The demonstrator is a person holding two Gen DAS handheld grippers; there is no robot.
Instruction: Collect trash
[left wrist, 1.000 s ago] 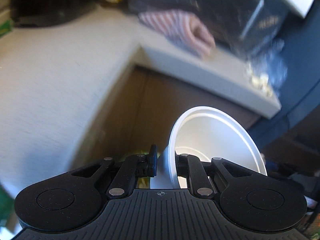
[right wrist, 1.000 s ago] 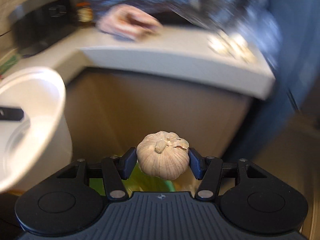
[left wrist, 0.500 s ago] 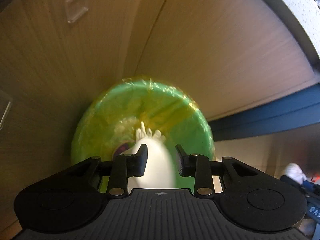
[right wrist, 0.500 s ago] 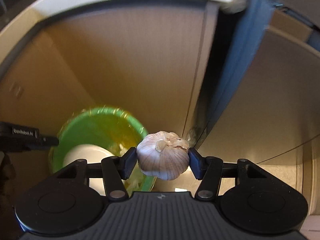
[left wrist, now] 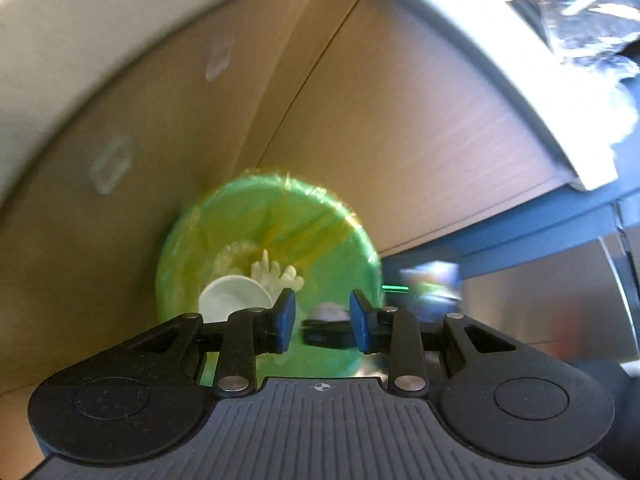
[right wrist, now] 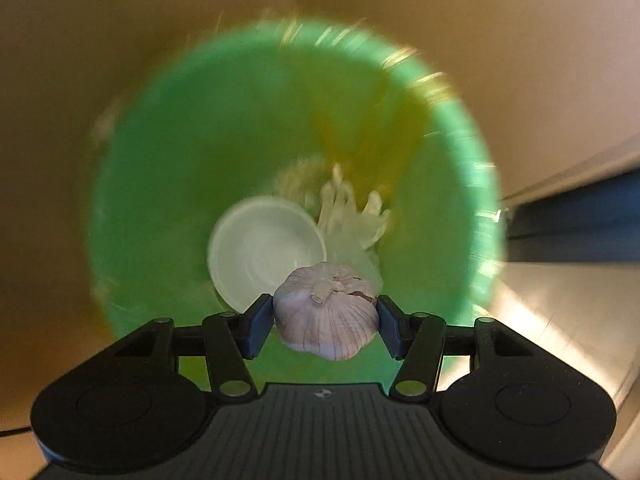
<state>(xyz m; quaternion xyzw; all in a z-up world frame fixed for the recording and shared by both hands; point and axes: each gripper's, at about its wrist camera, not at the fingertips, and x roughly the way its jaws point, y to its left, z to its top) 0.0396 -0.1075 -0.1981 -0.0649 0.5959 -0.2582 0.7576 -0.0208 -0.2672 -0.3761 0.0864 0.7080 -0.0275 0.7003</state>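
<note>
A green trash bin (left wrist: 256, 216) lined with a clear bag stands on the floor against wooden cabinet fronts. In it lie a white paper cup (left wrist: 234, 298) and a pale disposable glove (left wrist: 274, 272). My left gripper (left wrist: 322, 308) hovers above the bin's near edge, open, with nothing between its fingers. My right gripper (right wrist: 325, 314) points down over the bin's mouth (right wrist: 180, 140), shut on a garlic bulb (right wrist: 326, 324). In the right wrist view the cup (right wrist: 264, 248) and the glove (right wrist: 352, 212) lie at the bottom, beneath the bulb. The bulb (left wrist: 330, 313) also shows faintly between the left fingers.
Wooden cabinet doors (left wrist: 400, 120) rise behind the bin under a pale countertop edge (left wrist: 552, 120). A dark blue frame (left wrist: 520, 236) runs at the right. The floor (right wrist: 560, 320) lies right of the bin.
The left gripper let go of the white cup, which now lies in the bin, and its jaws stand apart. The right gripper came down over the bin, still holding the garlic.
</note>
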